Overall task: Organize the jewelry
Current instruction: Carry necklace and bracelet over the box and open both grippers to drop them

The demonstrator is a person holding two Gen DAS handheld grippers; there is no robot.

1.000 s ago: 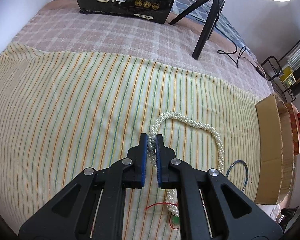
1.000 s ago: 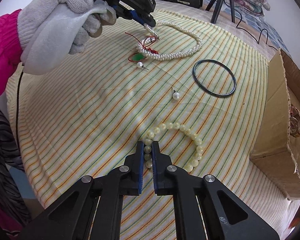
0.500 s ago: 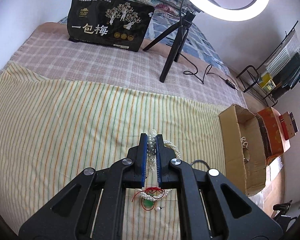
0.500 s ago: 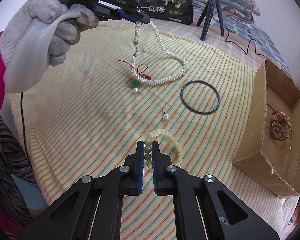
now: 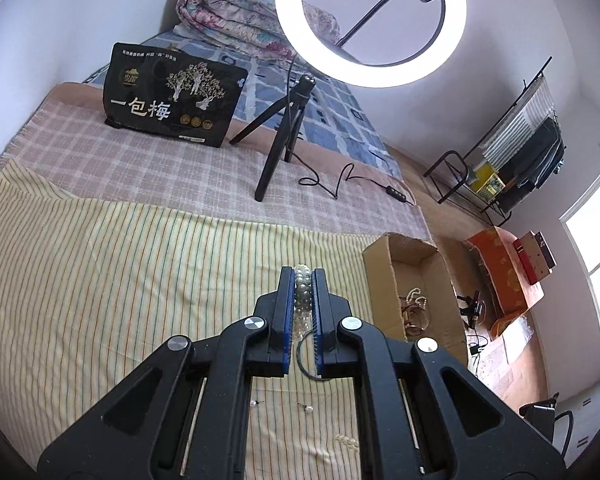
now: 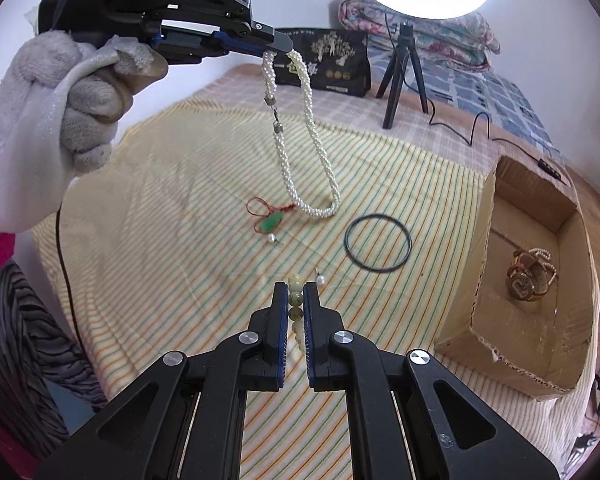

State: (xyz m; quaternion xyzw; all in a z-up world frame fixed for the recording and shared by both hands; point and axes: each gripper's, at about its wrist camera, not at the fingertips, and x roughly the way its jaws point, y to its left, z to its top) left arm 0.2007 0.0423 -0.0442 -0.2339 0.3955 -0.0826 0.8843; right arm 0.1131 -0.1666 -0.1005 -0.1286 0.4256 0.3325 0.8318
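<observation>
While both claws are loaded, I read it like this. My left gripper [image 6: 278, 46], upper left of the right wrist frame, is clamped on the pearl necklace [image 6: 300, 152]; the strand hangs down in a loop, its lowest part at or just above the striped cloth [image 6: 172, 208], next to the green pendant on red cord [image 6: 273, 221]. My right gripper [image 6: 295, 300], bottom centre, is pinched on the bead bracelet [image 6: 295, 294], beads showing between the blue pads.

Step in hand, as I judge it: carry both pieces to the cardboard box [image 6: 488, 216] at the right of frame. To do it well:
- raise the necklace until the loop is fully off the cloth, so it can't snag the red cord
- swing slowly, a long strand will pendulum
- bring the loop over the box wall before lowering, then let go low inside
- one claw at a time, the opening is narrow

Box contents: a gold-toned watch [image 6: 524, 284] with a small pearl strand beside it.

Left on the cloth: black ring [image 6: 405, 228], two loose pearl pins [image 6: 272, 238] [image 6: 321, 280].
</observation>
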